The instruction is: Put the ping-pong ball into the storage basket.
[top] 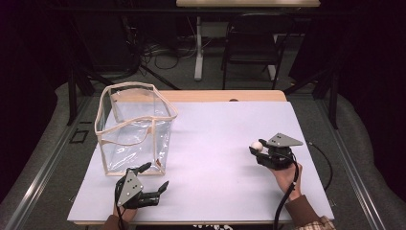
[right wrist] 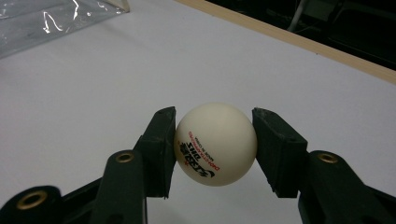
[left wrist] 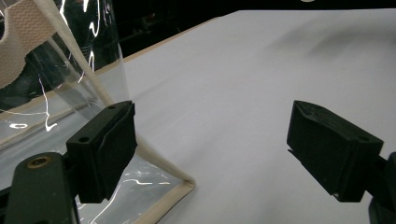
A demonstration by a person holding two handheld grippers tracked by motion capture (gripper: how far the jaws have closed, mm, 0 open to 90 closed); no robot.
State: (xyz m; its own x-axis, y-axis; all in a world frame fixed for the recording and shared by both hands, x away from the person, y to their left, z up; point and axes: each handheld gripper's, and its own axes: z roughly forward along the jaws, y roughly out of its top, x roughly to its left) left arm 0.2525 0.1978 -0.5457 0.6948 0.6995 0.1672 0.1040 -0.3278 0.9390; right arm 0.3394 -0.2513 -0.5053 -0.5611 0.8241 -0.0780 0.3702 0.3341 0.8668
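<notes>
1. The ball [right wrist: 215,143] looked like smooth, matt white plastic with printed lettering.
2. The bag [top: 135,128] at the left was clear, glossy plastic film, edged with woven beige cloth tape.
3. The right gripper [right wrist: 214,149] had matt black plastic pads [right wrist: 161,149].
4. The sheet [top: 215,143] looked matt and paper-like.
5. The far table edge [top: 225,96] looked like wood.

Clear bag [top: 134,127] on white-covered table [top: 215,143]

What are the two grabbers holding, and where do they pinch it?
The right gripper pinches a white ping-pong ball across its middle, one of its fingers on each side. The left gripper is open, holding nothing.
</notes>
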